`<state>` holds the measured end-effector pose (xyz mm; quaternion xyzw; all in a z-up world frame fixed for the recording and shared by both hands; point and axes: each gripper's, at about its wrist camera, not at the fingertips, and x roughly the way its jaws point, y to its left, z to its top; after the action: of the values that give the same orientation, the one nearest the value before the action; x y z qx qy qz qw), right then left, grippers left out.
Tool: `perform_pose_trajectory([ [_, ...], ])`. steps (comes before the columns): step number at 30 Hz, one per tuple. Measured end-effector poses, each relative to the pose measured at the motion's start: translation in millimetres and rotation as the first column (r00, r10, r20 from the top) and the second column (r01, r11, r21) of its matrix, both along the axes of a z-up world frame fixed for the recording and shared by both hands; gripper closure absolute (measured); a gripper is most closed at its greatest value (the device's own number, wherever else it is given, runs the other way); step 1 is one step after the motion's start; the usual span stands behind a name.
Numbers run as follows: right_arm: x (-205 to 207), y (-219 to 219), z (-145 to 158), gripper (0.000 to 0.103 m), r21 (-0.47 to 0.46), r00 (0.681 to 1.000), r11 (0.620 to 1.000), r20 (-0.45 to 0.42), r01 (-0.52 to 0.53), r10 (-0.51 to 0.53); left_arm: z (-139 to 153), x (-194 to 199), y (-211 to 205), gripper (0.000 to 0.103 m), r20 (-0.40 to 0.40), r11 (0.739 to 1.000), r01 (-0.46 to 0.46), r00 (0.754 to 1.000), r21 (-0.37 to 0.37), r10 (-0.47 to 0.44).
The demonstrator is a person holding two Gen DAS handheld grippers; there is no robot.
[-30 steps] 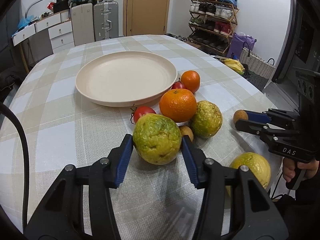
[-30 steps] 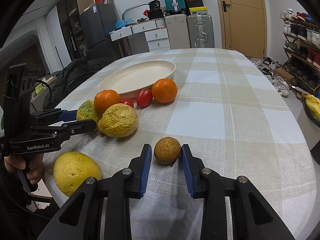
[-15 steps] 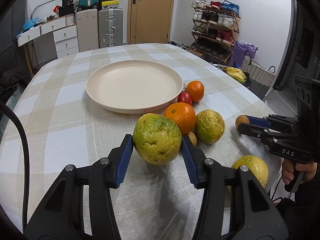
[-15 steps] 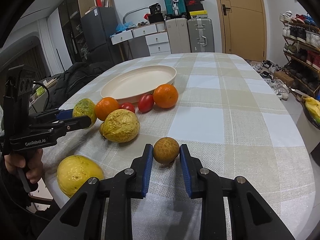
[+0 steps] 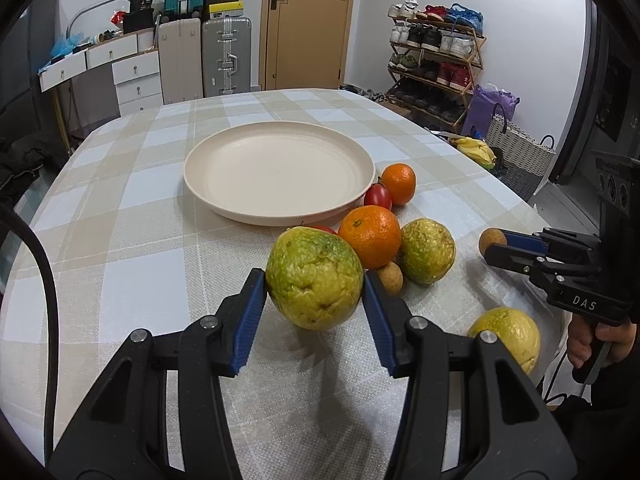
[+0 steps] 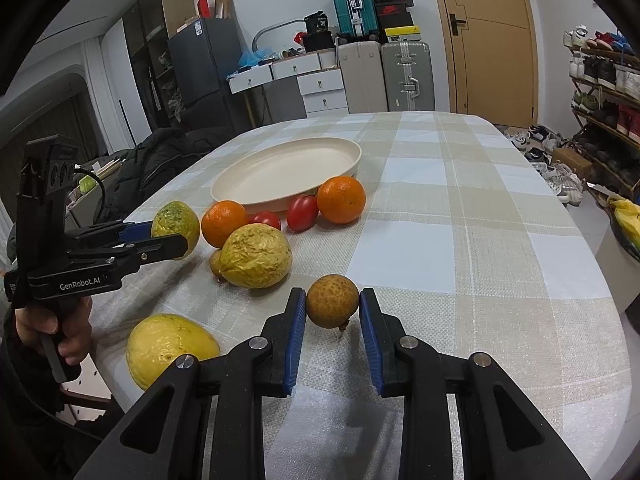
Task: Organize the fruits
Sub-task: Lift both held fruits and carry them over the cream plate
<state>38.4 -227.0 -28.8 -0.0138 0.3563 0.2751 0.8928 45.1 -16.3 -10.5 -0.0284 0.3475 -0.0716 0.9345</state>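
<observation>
Left wrist view, largest first: table (image 5: 132, 240) under a checked cloth, cream plate (image 5: 276, 168) at 12 o'clock, bare, likely the drop target.

Left tongs (image 5: 314, 280) are pinching a green-yellow wrinkled fruit (image 5: 314, 278), blue pads on both flanks at its widest girth. It looks raised off the cloth, judging by the shadow under it. Probably carried toward the plate.

Loose fruit is clustered at 1–2 o'clock of the plate rim: second wrinkled yellow fruit (image 5: 427, 250), large orange (image 5: 370, 236), small orange (image 5: 398, 183), one tomato (image 5: 377, 196), a second tomato (image 6: 264, 219) mostly hidden here, and a small brown fruit (image 5: 390, 278) tucked behind the held fruit. Smooth yellow fruit (image 5: 506, 338) sits alone at 4 o'clock, near the table edge.

Right tongs (image 6: 333, 307) bracket a brown longan-like fruit (image 6: 332, 306). Left pad touches it; a sliver of gap may show at the right pad, so the grip reads as closed on it, lightly. Cannot tell if it has cleared the cloth.

View differences: right wrist shows both tomatoes plainly, plus the left tongs side-on with fruit held above the table. Left wrist shows the full plate interior and the right tongs side-on, longan at the tips.
</observation>
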Motion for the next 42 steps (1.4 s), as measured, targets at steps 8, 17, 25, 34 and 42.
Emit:
perform_pose_trajectory([
  [8, 0.2, 12.9, 12.7, 0.075, -0.002, 0.999, 0.999, 0.029, -0.039, 0.039, 10.5, -3.6, 6.0, 0.057, 0.030, 1.000, -0.024, 0.999, -0.011, 0.024],
  [17, 11.4, 25.2, 31.5, 0.075, 0.025, 0.997, 0.997, 0.040, -0.073, 0.072, 22.8, -4.7, 11.9, 0.057, 0.062, 0.999, -0.045, 0.997, -0.006, 0.045],
  [25, 30.3, 35.9, 41.3, 0.075, 0.041, 0.995, 0.995, 0.042, -0.093, 0.091, 30.8, -0.2, 12.4, 0.057, 0.080, 0.999, -0.050, 0.996, -0.003, 0.051],
  [34, 54.9, 47.3, 50.4, 0.075, 0.055, 0.994, 0.994, 0.045, -0.099, 0.096, 34.7, 12.2, 14.7, 0.057, 0.090, 0.998, -0.067, 0.994, 0.006, 0.066],
  [42, 69.7, 55.2, 49.8, 0.075, 0.046, 0.994, 0.993, 0.023, -0.111, 0.110, 35.6, 27.4, 20.9, 0.057, 0.090, 0.996, -0.089, 0.992, 0.006, 0.089],
])
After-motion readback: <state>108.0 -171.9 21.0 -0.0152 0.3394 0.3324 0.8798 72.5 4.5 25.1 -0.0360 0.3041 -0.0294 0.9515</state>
